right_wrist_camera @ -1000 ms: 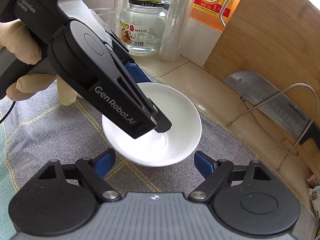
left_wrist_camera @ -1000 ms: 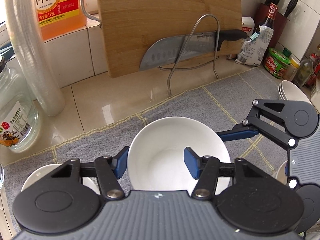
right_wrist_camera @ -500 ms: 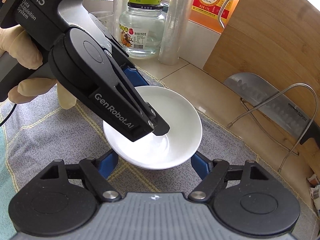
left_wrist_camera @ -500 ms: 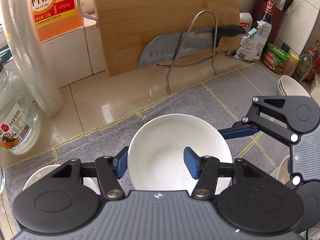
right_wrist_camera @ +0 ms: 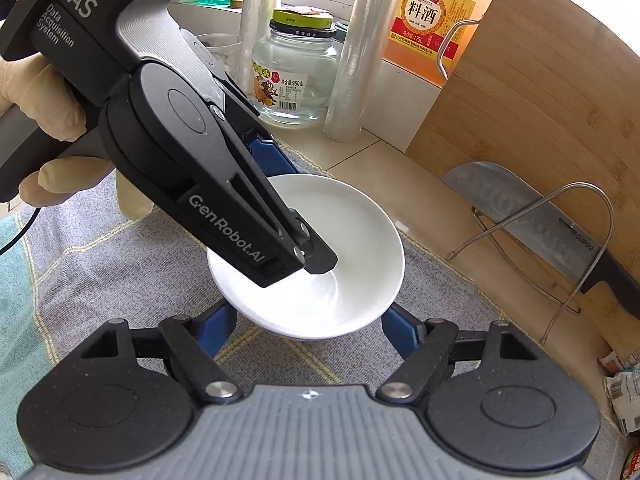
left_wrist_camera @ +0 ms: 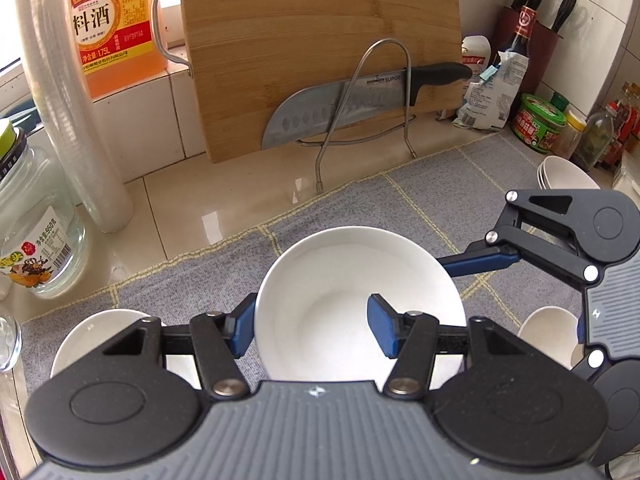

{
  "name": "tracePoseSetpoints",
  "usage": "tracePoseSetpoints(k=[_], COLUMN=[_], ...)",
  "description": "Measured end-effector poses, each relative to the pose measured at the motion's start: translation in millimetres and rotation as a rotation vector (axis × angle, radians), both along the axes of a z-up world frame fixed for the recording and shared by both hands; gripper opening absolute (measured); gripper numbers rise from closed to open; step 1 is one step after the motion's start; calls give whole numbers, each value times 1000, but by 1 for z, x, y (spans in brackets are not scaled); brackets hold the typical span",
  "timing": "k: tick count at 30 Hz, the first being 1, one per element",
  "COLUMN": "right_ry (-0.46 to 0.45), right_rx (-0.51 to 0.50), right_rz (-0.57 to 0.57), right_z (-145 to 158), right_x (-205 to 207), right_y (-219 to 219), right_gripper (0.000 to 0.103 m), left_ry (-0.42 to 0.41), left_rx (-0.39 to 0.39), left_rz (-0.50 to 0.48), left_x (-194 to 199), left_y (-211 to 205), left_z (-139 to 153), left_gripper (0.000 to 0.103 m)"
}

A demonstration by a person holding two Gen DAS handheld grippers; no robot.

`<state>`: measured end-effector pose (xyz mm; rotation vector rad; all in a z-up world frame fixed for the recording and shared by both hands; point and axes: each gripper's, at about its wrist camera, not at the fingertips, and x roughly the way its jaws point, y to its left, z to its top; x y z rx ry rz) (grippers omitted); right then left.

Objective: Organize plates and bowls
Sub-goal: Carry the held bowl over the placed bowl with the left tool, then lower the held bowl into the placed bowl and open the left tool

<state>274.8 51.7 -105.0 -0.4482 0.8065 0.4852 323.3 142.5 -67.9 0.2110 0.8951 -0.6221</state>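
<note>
A white bowl [left_wrist_camera: 340,280] hangs just above the grey mat [left_wrist_camera: 420,200], and my left gripper [left_wrist_camera: 310,330] is shut on its near wall, one blue pad outside the rim and one inside. In the right wrist view the same bowl [right_wrist_camera: 360,240] is held up by the left gripper's black fingers [right_wrist_camera: 312,260], with a gloved hand [right_wrist_camera: 52,120] on the handle. My right gripper [right_wrist_camera: 308,330] is open below the bowl, its blue tips partly hidden under the bowl's edge. One of its fingers [left_wrist_camera: 480,260] lies beside the bowl's right rim.
On the mat are a second white dish [left_wrist_camera: 92,344] at the lower left, a small bowl [left_wrist_camera: 548,332] at the lower right and stacked bowls [left_wrist_camera: 560,172] at the far right. A cutting board [left_wrist_camera: 320,40], a knife [left_wrist_camera: 340,108] on a wire stand and a glass jar [left_wrist_camera: 36,248] line the back.
The left gripper has lifted the bowl off the mat and carried it nearer the right gripper, whose fingertips the bowl's edge now covers. The right gripper has hardly moved.
</note>
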Motion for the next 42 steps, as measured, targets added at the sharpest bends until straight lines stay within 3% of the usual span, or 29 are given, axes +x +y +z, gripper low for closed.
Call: tracePoseSetpoints(k=[20, 42], right_ry=[-35, -63], right_rx=[35, 44], right_rz=[23, -33], right_z=[34, 45], right_x=[-64, -129], right_y=[-14, -60], right_gripper=[83, 83], left_ry=[-50, -60], left_rx=[-2, -25], left_rz=[5, -69], left_x=[-65, -113], left_y=[-15, -66], left_z=[31, 40], left_gripper=[57, 57])
